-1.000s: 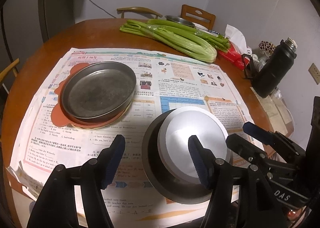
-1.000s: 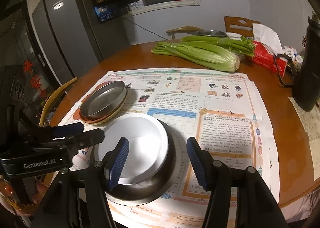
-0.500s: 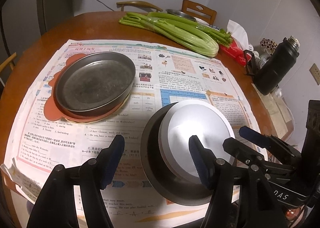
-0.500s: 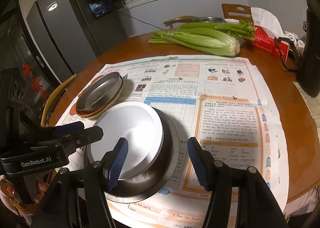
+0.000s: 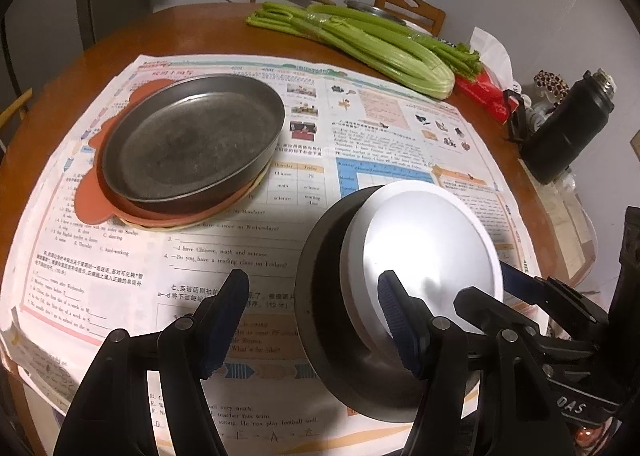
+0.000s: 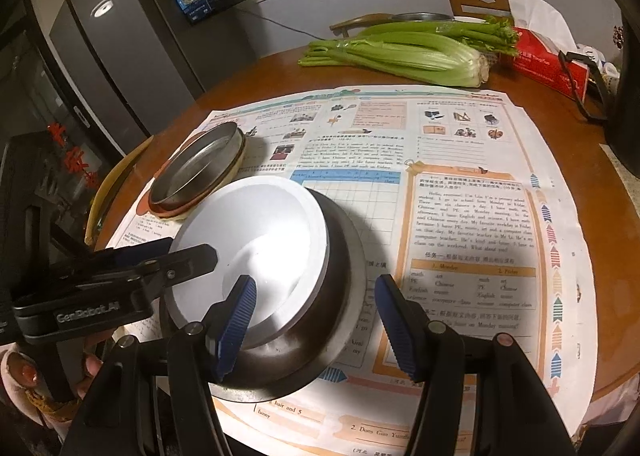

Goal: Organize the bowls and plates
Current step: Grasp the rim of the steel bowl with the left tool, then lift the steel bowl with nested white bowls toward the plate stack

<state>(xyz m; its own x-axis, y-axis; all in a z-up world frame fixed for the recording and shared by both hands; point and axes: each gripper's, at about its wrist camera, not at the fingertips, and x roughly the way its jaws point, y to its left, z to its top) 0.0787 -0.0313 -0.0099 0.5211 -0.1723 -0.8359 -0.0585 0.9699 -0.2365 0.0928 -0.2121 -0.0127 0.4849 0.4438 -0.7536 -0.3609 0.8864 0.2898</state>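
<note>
A white bowl [image 5: 432, 240] [image 6: 248, 228] sits nested in a dark metal bowl [image 5: 324, 296] [image 6: 340, 256] on the newspaper, near the table's front. My left gripper [image 5: 312, 320] is open and straddles the bowls' left wall, one pad over the white bowl and one outside. On the opposite wall, my right gripper [image 6: 316, 322] stands open the same way. Neither pair of pads visibly presses. Each gripper's fingers [image 5: 480, 300] [image 6: 188, 256] show in the other's view. Behind, a dark metal pan [image 5: 192, 140] [image 6: 200, 164] tops an orange plate [image 5: 100, 200].
Newspaper [image 5: 360, 128] covers the round wooden table [image 5: 80, 72]. At the back lie celery [image 5: 380, 48] [image 6: 404, 52], a red tissue box [image 6: 548, 64] and a metal dish [image 5: 372, 10]. A black flask [image 5: 568, 132] stands at the right. Chairs ring the table.
Both grippers have sunk toward the nested bowls, which now loom larger between the fingers. The bowls and the plate stack have stayed put.
</note>
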